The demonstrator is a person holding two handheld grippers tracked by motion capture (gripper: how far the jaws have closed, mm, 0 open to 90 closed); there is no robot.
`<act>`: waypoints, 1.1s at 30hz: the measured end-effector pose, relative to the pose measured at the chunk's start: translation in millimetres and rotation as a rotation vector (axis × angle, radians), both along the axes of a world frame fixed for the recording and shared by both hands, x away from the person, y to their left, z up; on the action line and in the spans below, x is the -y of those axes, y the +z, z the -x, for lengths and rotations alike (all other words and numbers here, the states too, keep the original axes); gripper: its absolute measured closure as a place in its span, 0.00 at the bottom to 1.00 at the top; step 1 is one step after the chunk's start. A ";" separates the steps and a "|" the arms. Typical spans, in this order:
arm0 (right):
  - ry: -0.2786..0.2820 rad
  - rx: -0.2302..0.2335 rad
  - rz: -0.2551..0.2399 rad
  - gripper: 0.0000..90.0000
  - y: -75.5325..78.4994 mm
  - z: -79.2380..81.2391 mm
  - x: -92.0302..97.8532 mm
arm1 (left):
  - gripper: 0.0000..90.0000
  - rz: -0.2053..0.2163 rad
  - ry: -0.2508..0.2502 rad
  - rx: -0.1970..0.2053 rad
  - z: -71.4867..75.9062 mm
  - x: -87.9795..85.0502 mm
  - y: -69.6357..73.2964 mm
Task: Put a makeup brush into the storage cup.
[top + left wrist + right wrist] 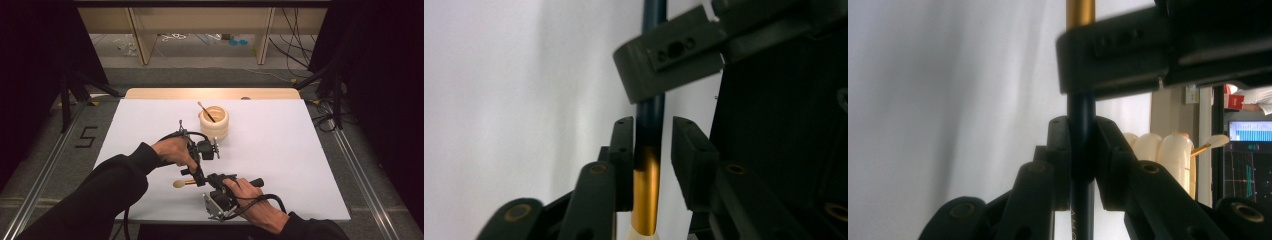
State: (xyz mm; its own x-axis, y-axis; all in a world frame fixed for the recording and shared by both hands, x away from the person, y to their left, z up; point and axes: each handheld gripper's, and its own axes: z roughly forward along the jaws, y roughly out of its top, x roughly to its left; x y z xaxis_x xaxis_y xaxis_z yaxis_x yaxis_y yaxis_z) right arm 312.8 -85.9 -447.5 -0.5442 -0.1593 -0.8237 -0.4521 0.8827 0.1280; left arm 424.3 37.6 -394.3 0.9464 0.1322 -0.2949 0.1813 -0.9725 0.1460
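Observation:
A makeup brush (183, 183) with a cream bristle head, gold ferrule and dark handle lies level just above the white table (285, 155), near its front edge. My left gripper (199, 180) reaches down over the ferrule. In the left gripper view its jaws (653, 131) stand slightly apart around the brush (646, 190): one pad touches it and a gap shows at the other. My right gripper (214, 178) comes in from the right. In the right gripper view (1082, 127) it is shut on the dark handle (1081, 107).
A cream ribbed holder (214, 125) stands behind the hands at mid-table with another brush (205, 111) leaning in it; the holder (1159, 150) also appears in the right gripper view. Metal rails run along both sides of the table, and cables lie at the far right.

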 end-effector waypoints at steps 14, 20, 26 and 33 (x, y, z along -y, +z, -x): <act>-0.026 -0.023 -0.048 0.88 3.9 -5.4 8.2 | 0.52 0.112 0.037 0.132 -1.1 -19.2 18.7; -0.054 -0.031 -0.083 0.88 10.3 -13.7 16.9 | 0.44 0.276 0.205 0.211 6.3 -35.6 27.9; -0.116 -0.117 -0.178 0.88 14.9 -23.2 28.3 | 0.37 0.358 0.268 0.329 7.2 -53.0 34.3; -0.195 -0.227 -0.337 0.88 18.1 -36.2 42.1 | 0.33 0.494 0.399 0.425 12.2 -75.6 34.1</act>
State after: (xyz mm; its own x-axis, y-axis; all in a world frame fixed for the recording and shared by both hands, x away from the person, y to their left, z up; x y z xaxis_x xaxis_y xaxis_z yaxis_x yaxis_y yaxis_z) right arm 349.0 -128.1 -429.4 -0.7104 0.2212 -0.6681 -0.2085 0.8406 0.4999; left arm 412.1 113.2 -360.2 0.8998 0.4352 -0.0302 0.3364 -0.6483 0.6830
